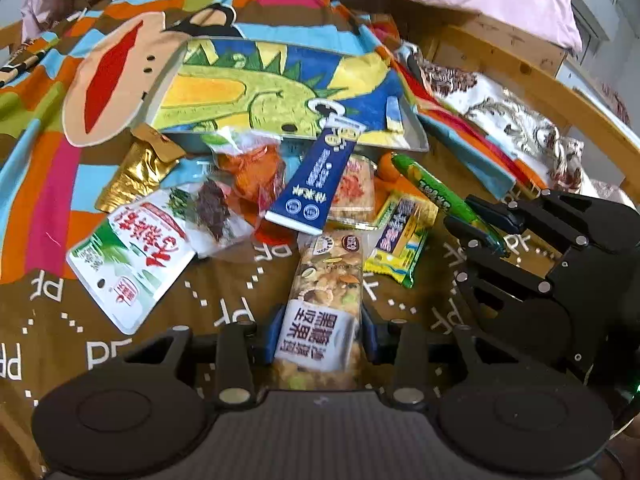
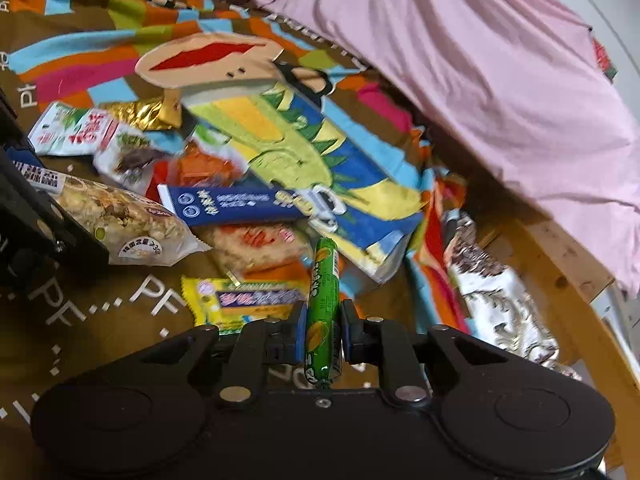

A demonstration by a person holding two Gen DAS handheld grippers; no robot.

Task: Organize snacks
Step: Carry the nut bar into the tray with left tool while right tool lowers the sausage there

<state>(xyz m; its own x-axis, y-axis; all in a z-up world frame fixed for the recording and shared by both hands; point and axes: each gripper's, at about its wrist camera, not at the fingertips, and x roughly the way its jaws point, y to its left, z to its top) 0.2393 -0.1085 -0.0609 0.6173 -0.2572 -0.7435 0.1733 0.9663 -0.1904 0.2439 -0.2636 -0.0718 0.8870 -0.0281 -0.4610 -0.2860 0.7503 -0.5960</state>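
Observation:
My left gripper (image 1: pixel 322 340) is shut on a clear-wrapped nut bar (image 1: pixel 326 280); its blue pads (image 1: pixel 280 336) press both sides of the bar's white label. That bar (image 2: pixel 120 216) points toward the snack pile on the brown bedspread. At the right of the left wrist view, my right gripper (image 1: pixel 476 224) is shut on a thin green sausage stick (image 1: pixel 432 188). In its own view the right gripper (image 2: pixel 322 336) clamps the stick (image 2: pixel 322 280) upright between the pads. Behind the pile lies a metal tray (image 1: pixel 412 136) lined with a dinosaur towel (image 1: pixel 280 80).
Loose snacks lie in a heap: a long blue pack (image 1: pixel 316 176), a white-and-red pouch (image 1: pixel 128 256), a gold pack (image 1: pixel 136 176), a yellow bar (image 1: pixel 400 236), an orange pack (image 1: pixel 256 172). A pink quilt (image 2: pixel 480 80) and a wooden bed frame (image 1: pixel 540 80) border the right side.

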